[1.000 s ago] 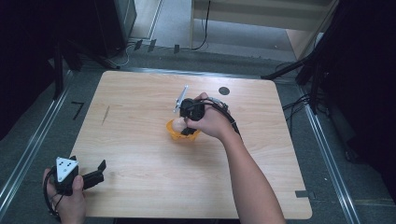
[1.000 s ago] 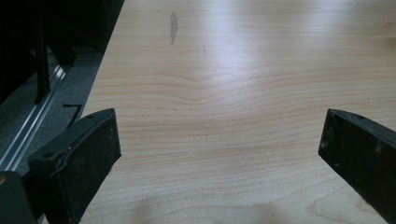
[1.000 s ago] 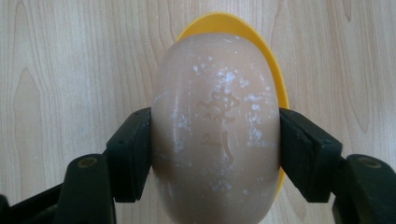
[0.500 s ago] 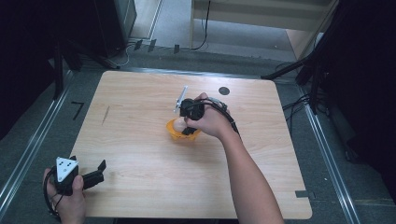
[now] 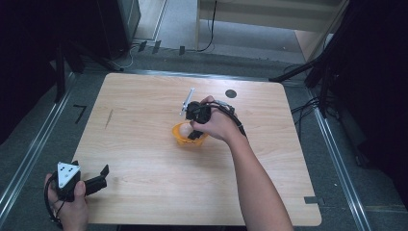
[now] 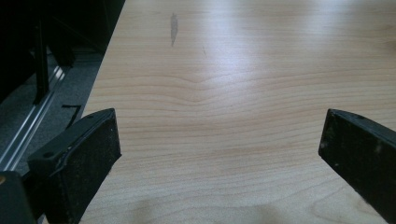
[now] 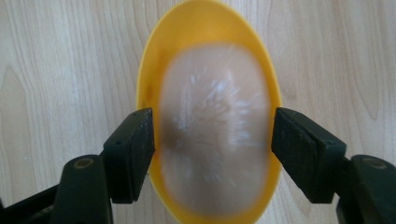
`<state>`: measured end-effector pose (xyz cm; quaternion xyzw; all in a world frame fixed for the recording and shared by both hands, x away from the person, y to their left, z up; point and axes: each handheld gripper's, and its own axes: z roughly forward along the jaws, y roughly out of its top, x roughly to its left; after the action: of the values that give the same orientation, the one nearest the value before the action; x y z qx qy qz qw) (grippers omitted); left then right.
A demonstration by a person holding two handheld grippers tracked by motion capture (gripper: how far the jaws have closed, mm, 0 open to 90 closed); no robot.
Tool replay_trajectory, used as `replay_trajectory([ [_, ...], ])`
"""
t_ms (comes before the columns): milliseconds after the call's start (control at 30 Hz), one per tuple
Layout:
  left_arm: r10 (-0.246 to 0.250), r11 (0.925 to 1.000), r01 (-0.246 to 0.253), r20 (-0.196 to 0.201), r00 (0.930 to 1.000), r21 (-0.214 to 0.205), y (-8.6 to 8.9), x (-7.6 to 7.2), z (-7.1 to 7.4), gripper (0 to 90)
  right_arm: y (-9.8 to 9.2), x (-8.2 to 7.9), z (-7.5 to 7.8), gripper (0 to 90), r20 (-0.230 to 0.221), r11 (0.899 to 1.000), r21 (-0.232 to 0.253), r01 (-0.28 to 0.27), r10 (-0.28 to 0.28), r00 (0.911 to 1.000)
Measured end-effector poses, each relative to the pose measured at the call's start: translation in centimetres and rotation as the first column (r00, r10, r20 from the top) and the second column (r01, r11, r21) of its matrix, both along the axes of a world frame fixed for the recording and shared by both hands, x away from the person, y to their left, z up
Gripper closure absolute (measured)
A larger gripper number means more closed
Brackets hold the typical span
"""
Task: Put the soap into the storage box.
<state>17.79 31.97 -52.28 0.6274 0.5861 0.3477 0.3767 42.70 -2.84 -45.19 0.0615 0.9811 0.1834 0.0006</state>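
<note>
Change: I see none; my right gripper point(image 7: 212, 154) still hangs over the egg point(image 7: 215, 130) in the bowl point(image 5: 182, 138).
Right claw: spread around the egg, not clenched.
Left gripper point(image 5: 96, 180): released, idle near-left.

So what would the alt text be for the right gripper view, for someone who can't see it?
A pale, blurred egg-shaped object sits in a small yellow cup on a light wooden table, seen from straight above. The right gripper has its two black jaws on either side of the cup; whether they touch it is unclear.
</note>
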Motion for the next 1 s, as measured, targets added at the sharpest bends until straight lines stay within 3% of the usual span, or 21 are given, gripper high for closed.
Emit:
replay_trajectory([
  [567,0.003,1.0000,-0.003,-0.002,1.0000,0.005,0.0,0.0,0.0,0.0,-1.9,-0.5,1.3,28.8,0.012,0.997,0.061,0.055,-0.056,0.9984],
  [1000,-0.001,0.9998,0.001,-0.005,1.0000,0.019,-0.1,0.0,0.0,0.0,-5.0,-2.3,0.7,14.2,0.022,0.986,0.088,0.145,-0.148,0.9888],
])
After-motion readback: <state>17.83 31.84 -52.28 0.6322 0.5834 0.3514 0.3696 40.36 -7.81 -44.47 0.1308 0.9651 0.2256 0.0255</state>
